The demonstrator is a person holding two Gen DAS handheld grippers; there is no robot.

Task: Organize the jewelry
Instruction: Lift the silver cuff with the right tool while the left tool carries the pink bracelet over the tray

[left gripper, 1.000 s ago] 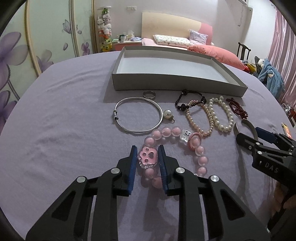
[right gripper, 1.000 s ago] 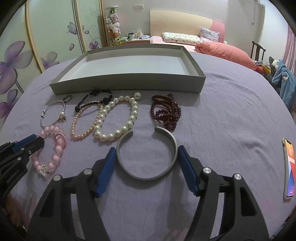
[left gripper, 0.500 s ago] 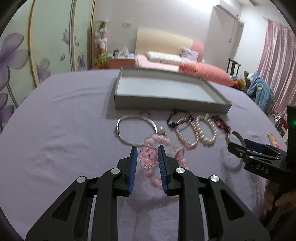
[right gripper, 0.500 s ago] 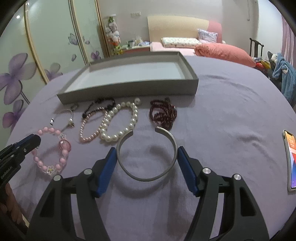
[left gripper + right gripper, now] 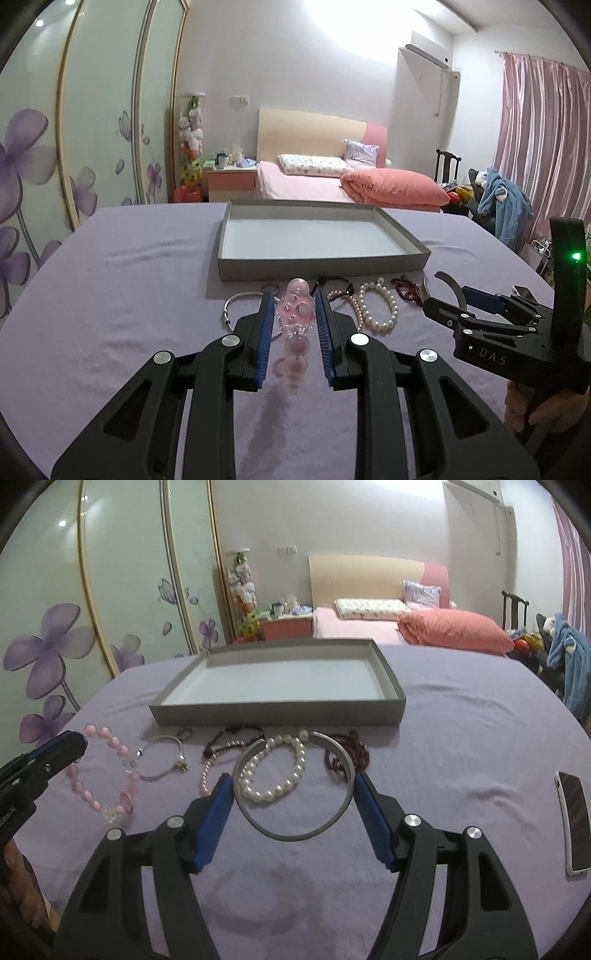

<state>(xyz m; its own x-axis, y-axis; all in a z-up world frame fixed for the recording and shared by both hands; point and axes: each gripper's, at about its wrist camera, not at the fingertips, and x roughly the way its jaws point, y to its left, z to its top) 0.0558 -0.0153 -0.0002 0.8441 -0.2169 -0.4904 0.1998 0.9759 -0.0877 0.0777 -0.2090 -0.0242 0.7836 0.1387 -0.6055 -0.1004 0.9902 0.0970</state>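
In the left wrist view, the left tongs cover part of the thin silver bangle and most of the pink bead bracelet. In the right wrist view, the phone blurs near the frame edge, and nightstand items are too small to identify.

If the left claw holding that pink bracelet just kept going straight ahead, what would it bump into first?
Probably the near wall of the grey tray. The left gripper, shut on the pink bead bracelet, points right at it, though it may be lifted high enough to pass over; depth is unclear.
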